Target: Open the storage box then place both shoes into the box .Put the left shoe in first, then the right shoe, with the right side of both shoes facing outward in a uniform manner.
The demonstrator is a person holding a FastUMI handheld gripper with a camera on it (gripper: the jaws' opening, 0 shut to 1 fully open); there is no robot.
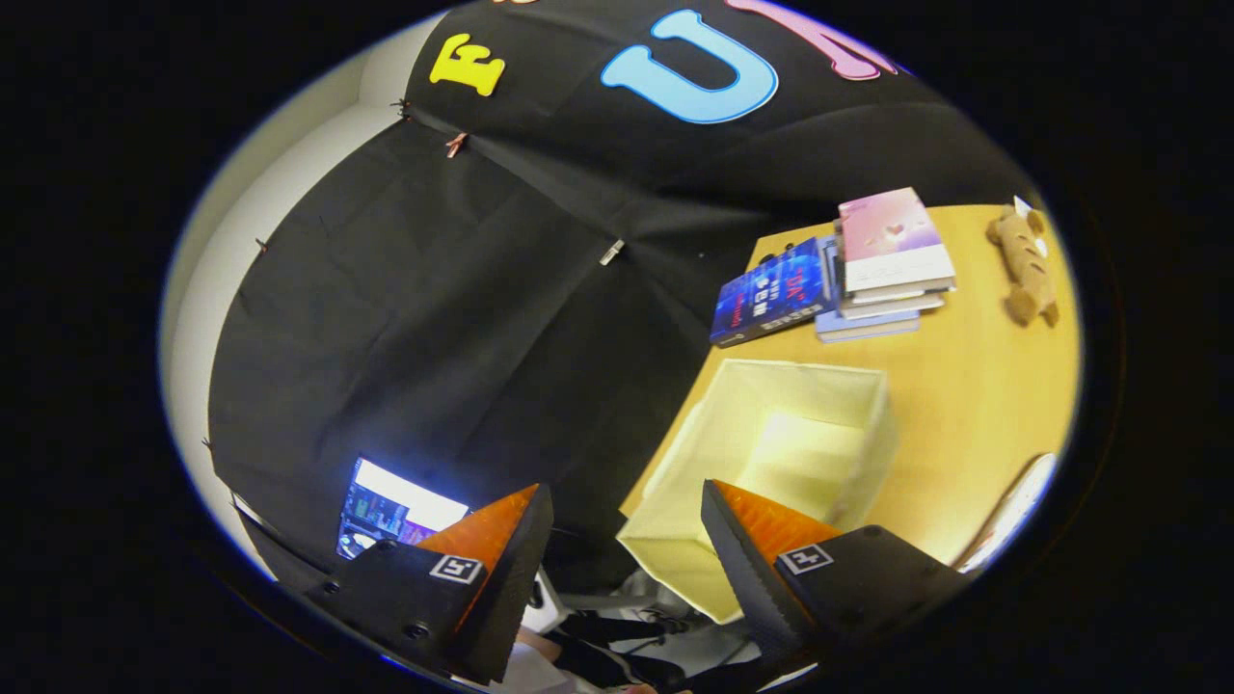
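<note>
the gripper has its fingers spread wide apart with nothing held between them; only the dark booth wall and the near corner of the surface lie in the gap.

the storage box sits just ahead of the right-hand finger and a little off to that side, not centred between the two. it stands on the wooden surface at its near corner, mouth up, pale fabric walls standing and the inside bare. no lid or flap shows over the opening, so the opening step looks done. its long axis runs away from the fingers and slants toward the right, so the near wall is the one closest to the right finger.

beyond the box, further along the same slant, lie a stack of books and a dark blue book beside it, and a small plush toy to the far right of those.

what looks like dark footwear sits low down, below and between the finger bases, off the surface; it is too dim to tell left from right. judged from this, the next move would turn on reaching back and down, away from the box, rather than forward.
</note>
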